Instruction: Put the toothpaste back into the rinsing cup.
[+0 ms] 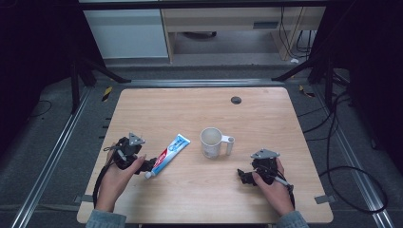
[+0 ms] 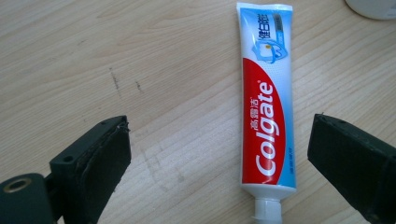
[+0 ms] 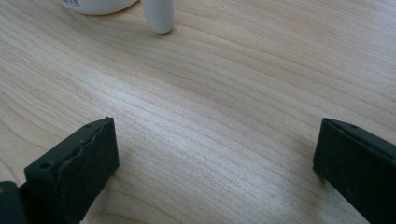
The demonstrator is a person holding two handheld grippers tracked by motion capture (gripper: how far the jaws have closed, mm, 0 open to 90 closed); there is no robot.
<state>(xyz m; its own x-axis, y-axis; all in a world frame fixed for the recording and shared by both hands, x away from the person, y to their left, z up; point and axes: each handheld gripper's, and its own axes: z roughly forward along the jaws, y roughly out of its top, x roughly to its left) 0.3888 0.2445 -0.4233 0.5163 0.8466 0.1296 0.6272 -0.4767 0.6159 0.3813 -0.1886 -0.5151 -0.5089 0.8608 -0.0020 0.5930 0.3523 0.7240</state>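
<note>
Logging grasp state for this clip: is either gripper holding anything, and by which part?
Nothing is held. The left gripper has open jaws flanking the red, white and blue toothpaste tube untouched; the right gripper is open over bare wood.

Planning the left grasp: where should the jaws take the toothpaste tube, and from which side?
Grip the toothpaste tube across its flat red body, just above the white cap. It lies flat on the table, already between the open left gripper jaws, so come from above at the cap end and close across its width.
</note>
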